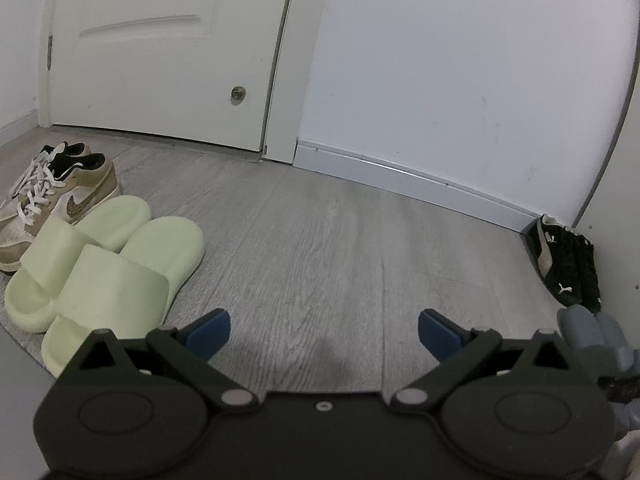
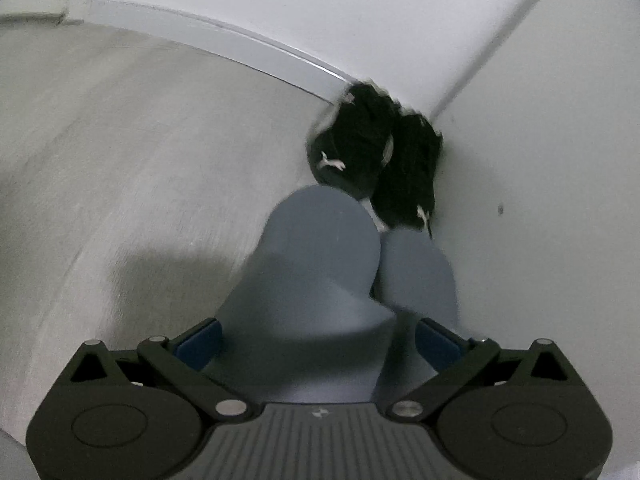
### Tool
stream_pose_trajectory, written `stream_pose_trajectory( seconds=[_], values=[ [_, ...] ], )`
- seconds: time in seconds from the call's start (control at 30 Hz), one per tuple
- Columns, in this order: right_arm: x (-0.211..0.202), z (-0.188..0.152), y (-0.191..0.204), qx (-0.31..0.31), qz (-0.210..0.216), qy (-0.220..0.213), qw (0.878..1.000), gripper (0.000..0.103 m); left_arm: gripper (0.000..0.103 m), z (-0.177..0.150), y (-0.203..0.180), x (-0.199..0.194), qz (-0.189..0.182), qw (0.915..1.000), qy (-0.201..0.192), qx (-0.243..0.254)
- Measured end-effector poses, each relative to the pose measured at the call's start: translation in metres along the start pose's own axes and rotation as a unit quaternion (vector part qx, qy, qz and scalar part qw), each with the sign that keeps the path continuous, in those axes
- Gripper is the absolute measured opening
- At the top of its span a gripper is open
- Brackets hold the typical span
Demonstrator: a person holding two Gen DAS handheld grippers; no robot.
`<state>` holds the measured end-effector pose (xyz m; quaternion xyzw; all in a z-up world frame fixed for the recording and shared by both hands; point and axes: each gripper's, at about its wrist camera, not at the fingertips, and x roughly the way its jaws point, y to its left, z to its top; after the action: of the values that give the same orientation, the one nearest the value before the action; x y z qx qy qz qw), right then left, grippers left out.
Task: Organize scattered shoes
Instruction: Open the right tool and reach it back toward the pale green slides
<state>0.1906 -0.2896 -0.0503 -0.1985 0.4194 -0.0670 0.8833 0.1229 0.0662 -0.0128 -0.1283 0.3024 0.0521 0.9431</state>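
Ahead, bare floor (image 1: 320, 240) between shoes.

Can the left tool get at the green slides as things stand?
Probably yes. The left tool is open and holds nothing, and the green slides lie on bare floor just ahead to its left, with nothing between. The tan sneakers sit behind them, out of the way.

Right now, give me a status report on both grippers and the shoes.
Left gripper open, empty, over bare floor. Right gripper jaws apart around a grey slipper, grip unclear. Black sneakers in the corner ahead. Green slides, tan sneakers paired by the door.
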Motion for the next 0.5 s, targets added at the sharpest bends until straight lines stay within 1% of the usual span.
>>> stream_pose_trajectory(
  seconds=[0.07,0.1,0.17,0.2,0.23,0.27,0.3,0.33,0.4,0.43,0.5],
  values=[
    [0.003,-0.001,-0.013,0.044,0.023,0.010,0.999,0.101,0.102,0.000,0.000,-0.002,0.002,1.0000,-0.006,-0.003],
    [0.003,-0.001,-0.014,0.048,0.022,0.006,0.999,0.101,0.102,0.001,-0.001,-0.004,0.004,0.9999,-0.011,-0.004],
    [-0.006,-0.002,-0.017,0.049,0.002,-0.024,0.998,0.102,0.102,0.001,-0.001,-0.007,0.009,0.9997,-0.020,-0.005],
    [-0.010,-0.002,-0.018,0.055,0.004,-0.041,0.998,0.102,0.102,0.002,-0.001,-0.009,0.014,0.9996,-0.025,-0.006],
    [-0.025,-0.002,-0.019,0.068,0.015,-0.074,0.995,0.102,0.102,0.002,-0.001,-0.010,0.018,0.9994,-0.027,-0.007],
    [-0.033,-0.003,-0.019,0.078,0.023,-0.091,0.992,0.102,0.102,0.003,-0.001,-0.013,0.028,0.9991,-0.032,-0.010],
    [-0.043,-0.004,-0.019,0.092,0.036,-0.113,0.989,0.102,0.102,0.004,0.000,-0.016,0.040,0.9984,-0.039,-0.013],
    [-0.058,-0.005,-0.016,0.111,0.058,-0.144,0.982,0.102,0.102,0.005,0.001,-0.021,0.052,0.9973,-0.048,-0.016],
    [-0.071,-0.007,-0.008,0.125,0.081,-0.167,0.975,0.102,0.102,0.008,0.005,-0.032,0.076,0.9946,-0.068,-0.022],
    [-0.081,-0.009,0.004,0.134,0.103,-0.181,0.969,0.102,0.102,0.009,0.007,-0.039,0.089,0.9926,-0.078,-0.026],
    [-0.094,-0.013,0.029,0.136,0.151,-0.198,0.959,0.102,0.102,0.013,0.016,-0.051,0.100,0.9897,-0.094,-0.041]
  ],
)
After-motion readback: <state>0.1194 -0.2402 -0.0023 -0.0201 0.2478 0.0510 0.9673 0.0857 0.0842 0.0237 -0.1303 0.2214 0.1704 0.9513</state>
